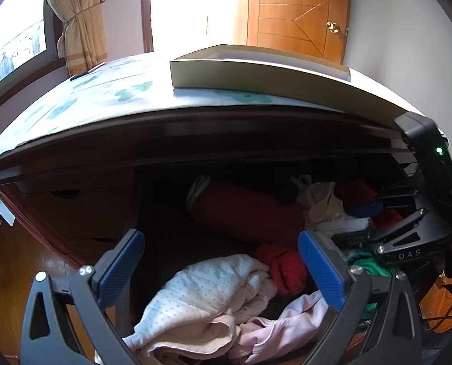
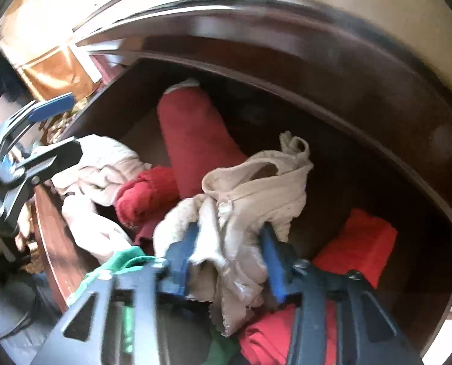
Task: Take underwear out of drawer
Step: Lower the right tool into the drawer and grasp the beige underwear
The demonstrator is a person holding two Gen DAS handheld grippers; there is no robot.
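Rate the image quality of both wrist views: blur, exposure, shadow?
Left wrist view: sharp, but the doorway beside the wooden door is blown out, and the open dark wooden drawer sits in deep shadow. Right wrist view: motion-blurred throughout, smearing the crumpled cream underwear clamped in the right gripper; glare streaks the dresser edge.

Glossy dark wood drawer (image 2: 362, 164) holds soft cloth underwear (image 2: 250, 188) (cream, crumpled) beside ribbed blue plastic pads (image 1: 320, 269).

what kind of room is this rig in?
Most likely a home bedroom: an open wooden drawer full of loose clothes, a tied-back curtain at a window, and a panelled wooden door.
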